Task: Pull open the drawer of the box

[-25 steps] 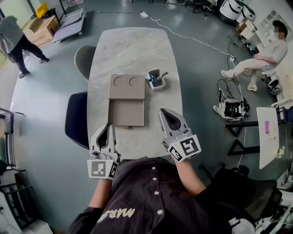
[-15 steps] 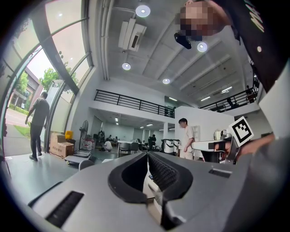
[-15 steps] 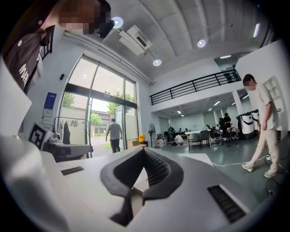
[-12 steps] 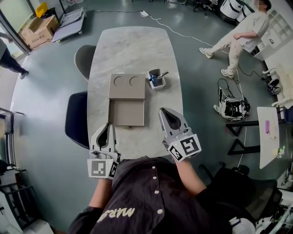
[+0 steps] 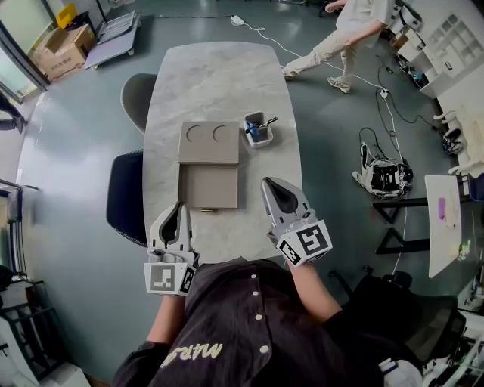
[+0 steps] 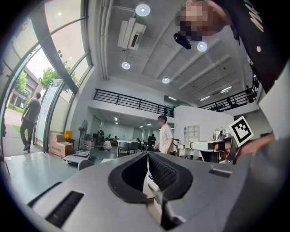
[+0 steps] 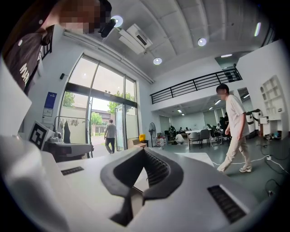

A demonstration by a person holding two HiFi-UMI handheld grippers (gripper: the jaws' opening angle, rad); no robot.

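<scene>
On table (image 5: 219,83), tan box (image 5: 209,143), drawer (image 5: 208,186) seemingly out; left gripper (image 5: 179,205), right gripper (image 5: 265,183) pressed together.

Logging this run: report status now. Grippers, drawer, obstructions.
Both shut, empty: left hand-held gripper, right hand-held gripper. The box has its drawer pulled out. Nothing in the way; pen holder sits right of the box.

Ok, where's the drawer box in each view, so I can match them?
Head view: box in the middle of the table, its drawer out on the near side.
Left gripper view: only a pale sliver through the shut left tongs; cannot tell it is the box.
Right gripper view: tan sliver through the shut right tongs, probably the box.
Shared landmark: person in white top.
</scene>
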